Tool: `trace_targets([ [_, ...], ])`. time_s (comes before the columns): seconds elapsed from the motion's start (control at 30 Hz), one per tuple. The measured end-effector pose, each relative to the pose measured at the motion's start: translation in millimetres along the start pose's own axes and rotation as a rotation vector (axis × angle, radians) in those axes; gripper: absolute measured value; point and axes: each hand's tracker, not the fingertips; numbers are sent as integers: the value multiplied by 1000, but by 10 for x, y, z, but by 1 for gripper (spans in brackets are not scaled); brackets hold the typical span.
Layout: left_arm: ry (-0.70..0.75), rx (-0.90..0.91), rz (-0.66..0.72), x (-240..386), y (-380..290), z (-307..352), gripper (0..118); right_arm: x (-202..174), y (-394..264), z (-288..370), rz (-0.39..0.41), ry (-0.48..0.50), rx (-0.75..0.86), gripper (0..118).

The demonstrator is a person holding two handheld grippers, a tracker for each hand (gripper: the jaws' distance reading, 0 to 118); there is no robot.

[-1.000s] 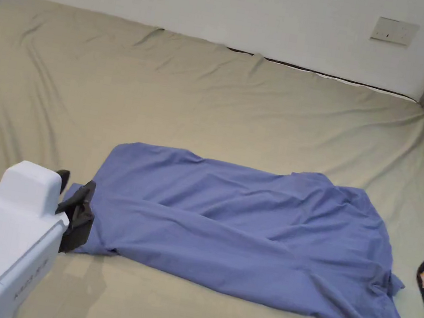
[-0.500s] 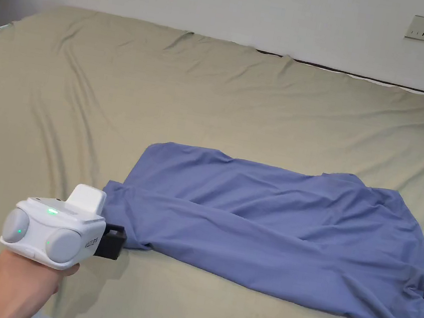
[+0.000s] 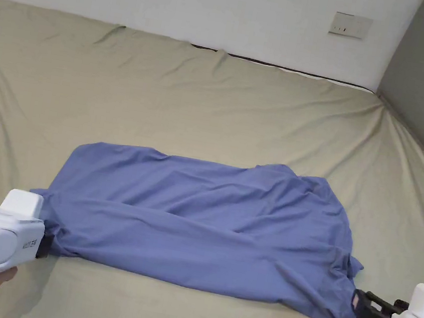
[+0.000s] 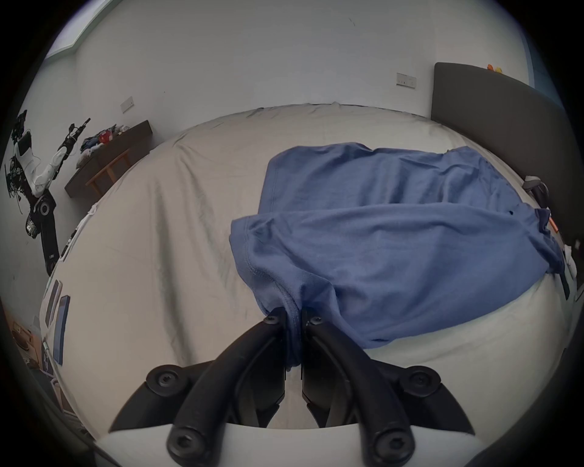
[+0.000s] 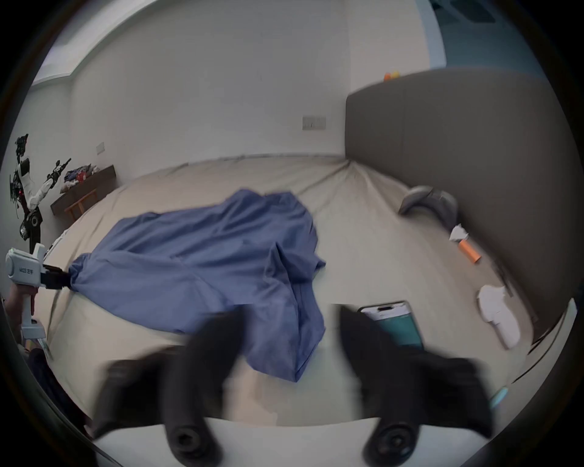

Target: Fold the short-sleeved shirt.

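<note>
Bedsheet [image 3: 216,96] wrinkles run under one blue shirt [image 3: 205,222] in the head view, which lies across the near half of the bed. The left gripper [image 3: 45,245] sits at the shirt's left end and the right gripper [image 3: 358,304] at its right corner; from here the fingers are mostly hidden.

From the left gripper view, the left gripper [image 4: 294,319] has its two fingers [image 4: 271,328] nearly together, pinching a bunched piece of the shirt [image 4: 395,246] hem between them. A dark headboard [image 4: 505,126] stands at the right.

From the right gripper view, blurred, the right gripper [image 5: 289,316] has its two fingers [image 5: 221,335] spread wide, with the shirt [image 5: 202,262] corner between them, not pressed. One phone [image 5: 395,322] lies just beside the right finger, and one orange tube [image 5: 470,251] lies near the headboard [image 5: 458,158]. Far left, the left gripper [image 5: 64,278] grips the shirt's other end.
</note>
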Motion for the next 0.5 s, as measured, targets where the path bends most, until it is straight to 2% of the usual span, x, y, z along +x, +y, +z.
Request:
trace_targets([
  [0.03, -1, 0, 4, -3, 18, 11, 4, -4, -11, -133, -12, 1, -61, 117],
  [0.1, -4, -1, 8, -6, 42, 12, 4, -67, -57, -315, 16, 80, -84, 113],
  [0.2, -8, -11, 12, -9, 50, -18, 4, -187, -126, -595, 74, 37, -174, 106],
  [0.23, -6, -15, 14, -5, 54, -25, 4, -190, -141, -659, 80, 45, -193, 90],
  [0.27, -9, -24, 17, -19, 56, -56, 4, -170, -140, -695, 56, 37, -181, 51],
  [0.33, -15, -29, 18, -21, 68, -42, 4, -143, -87, -629, -15, 68, -125, 28],
  [0.37, -21, -30, 11, -26, 78, -19, 4, -129, -44, -622, -60, 109, -138, 10],
  [0.43, -24, -26, -7, -46, 93, 14, 3, -140, 41, -549, -41, 96, -125, 9],
  [0.5, -32, -18, -6, -106, 150, 82, 3, -139, 157, -428, -27, 122, -118, 8],
])
